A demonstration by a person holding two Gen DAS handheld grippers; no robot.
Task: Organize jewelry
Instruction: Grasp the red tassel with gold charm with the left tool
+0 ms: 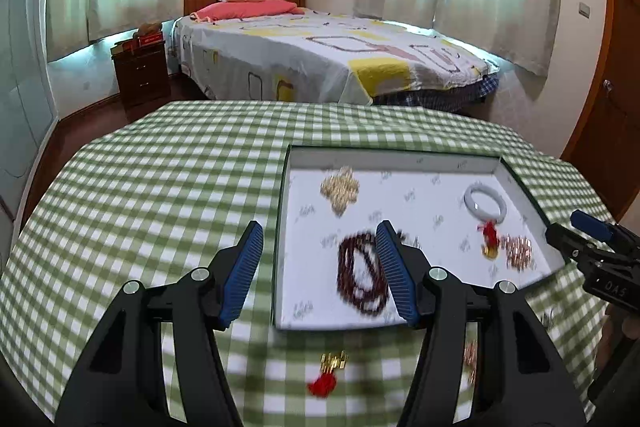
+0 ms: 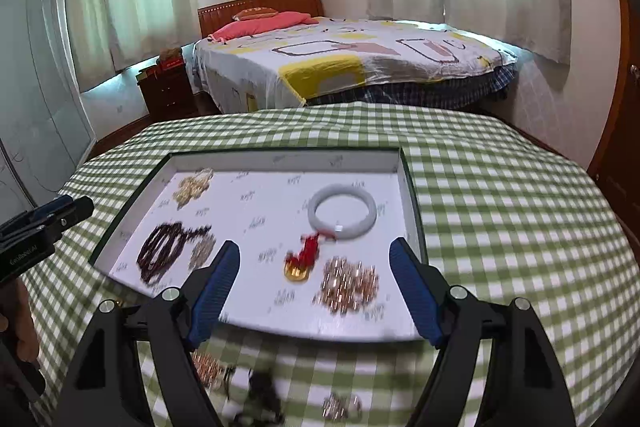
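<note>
A shallow white tray (image 1: pixel 420 203) (image 2: pixel 272 215) with a dark rim lies on the checked cloth. It holds a gold bracelet (image 1: pixel 340 189) (image 2: pixel 192 187), a dark red bead string (image 1: pixel 362 275) (image 2: pixel 164 251), a white bangle (image 1: pixel 485 203) (image 2: pixel 344 217), a red-tasselled gold charm (image 1: pixel 489 241) (image 2: pixel 302 261) and a rose-gold bracelet (image 1: pixel 518 251) (image 2: pixel 348 285). My left gripper (image 1: pixel 320 267) stands open over the tray's near left edge, holding nothing. Over the tray's near edge my right gripper (image 2: pixel 314 287) is open and empty too. A red-tasselled gold piece (image 1: pixel 328 373) lies on the cloth, near me.
More loose pieces lie on the green checked cloth (image 2: pixel 500 227) in front of the tray: a rose-gold chain (image 2: pixel 206 367), a dark blurred piece (image 2: pixel 260 395) and a small silvery one (image 2: pixel 340 407). A bed (image 1: pixel 320 55) stands beyond the table's far edge.
</note>
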